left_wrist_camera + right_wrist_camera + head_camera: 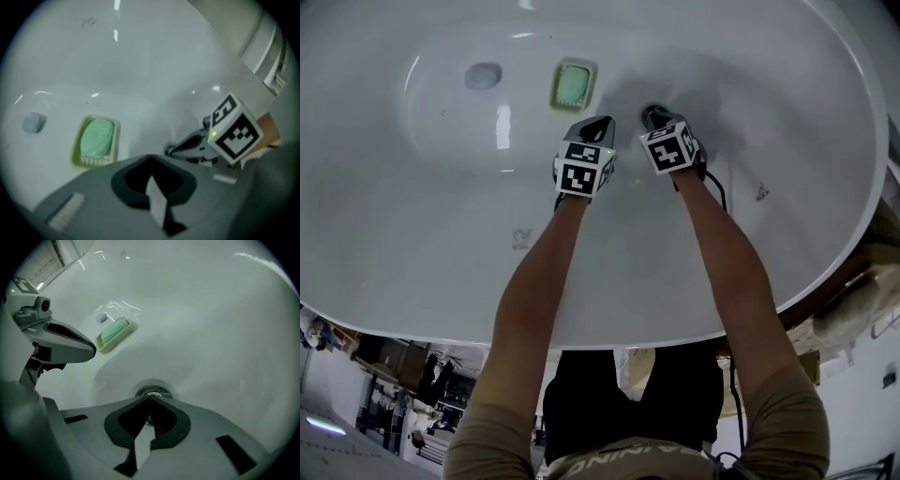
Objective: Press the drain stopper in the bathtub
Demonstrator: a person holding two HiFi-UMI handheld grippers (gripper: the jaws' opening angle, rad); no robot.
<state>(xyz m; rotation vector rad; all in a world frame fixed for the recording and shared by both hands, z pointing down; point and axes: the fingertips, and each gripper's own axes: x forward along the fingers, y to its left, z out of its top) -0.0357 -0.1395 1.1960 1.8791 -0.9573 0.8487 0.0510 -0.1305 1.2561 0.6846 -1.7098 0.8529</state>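
Arms: both forearms [534, 300] reach down into the white tub [431, 216], side by side, one gripper each.
Left gripper [150, 158]: jaws pressed together, nothing between them. It hangs above the tub floor, tip aimed at bare enamel just right of the soap dish. I see no contact with anything.
Right gripper [150, 398]: jaws likewise clenched tip to tip and empty. It sits just beside the left one, slightly farther into the tub.
Stopper [153, 391]: round metal piece in the tub floor, ringed by a shallow dip. In the right gripper view the closed tips lie directly over it, covering its near edge. I cannot confirm whether they actually touch it.
Grippers, relative: near each other but apart — each one's marker cube shows in the other's camera.
Soap dish [96, 140]: pale yellow-green, flat on the tub floor, beyond the left gripper and left of the stopper. A green soap [97, 137] lies in it.
Blue lump [33, 123]: small, grey-blue, on the floor left of the dish and apart from it — too blurred to identify.
Far wall: enamel curves upward past the dish, with bright light glints on it.
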